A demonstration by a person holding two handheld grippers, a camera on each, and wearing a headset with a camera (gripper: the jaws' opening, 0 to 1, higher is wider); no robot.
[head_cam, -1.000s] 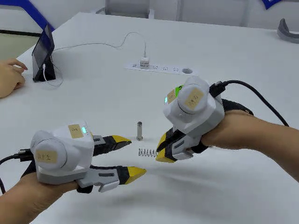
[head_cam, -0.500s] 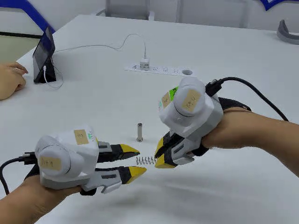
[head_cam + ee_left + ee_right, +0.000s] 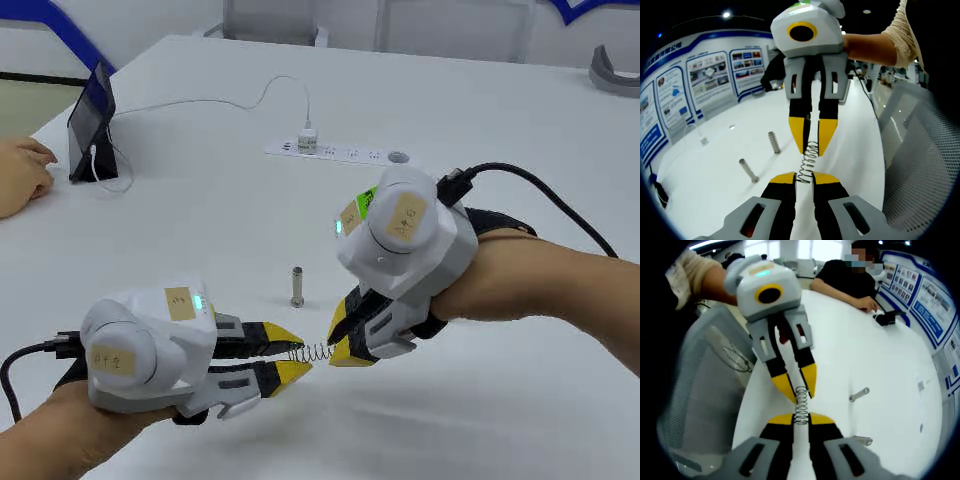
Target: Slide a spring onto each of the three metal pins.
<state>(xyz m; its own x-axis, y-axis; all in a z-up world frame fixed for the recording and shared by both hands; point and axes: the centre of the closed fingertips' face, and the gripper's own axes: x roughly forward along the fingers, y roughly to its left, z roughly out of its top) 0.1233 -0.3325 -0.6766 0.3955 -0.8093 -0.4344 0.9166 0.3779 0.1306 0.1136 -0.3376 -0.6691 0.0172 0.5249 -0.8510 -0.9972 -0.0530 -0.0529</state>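
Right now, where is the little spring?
In the head view the spring is held between the left gripper and the right gripper, just nearer the person than the metal pin.

Tan stickers (image 3: 110, 360), wall posters (image 3: 707, 70): writing too small to read.

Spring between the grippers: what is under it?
Bare white table shows under the spring; the pin stands apart. Left gripper and right gripper fingers cover its ends.

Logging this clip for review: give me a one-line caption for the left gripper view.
Left hand-held gripper and right hand-held gripper each pinch one end of a spring, two metal pins beyond.
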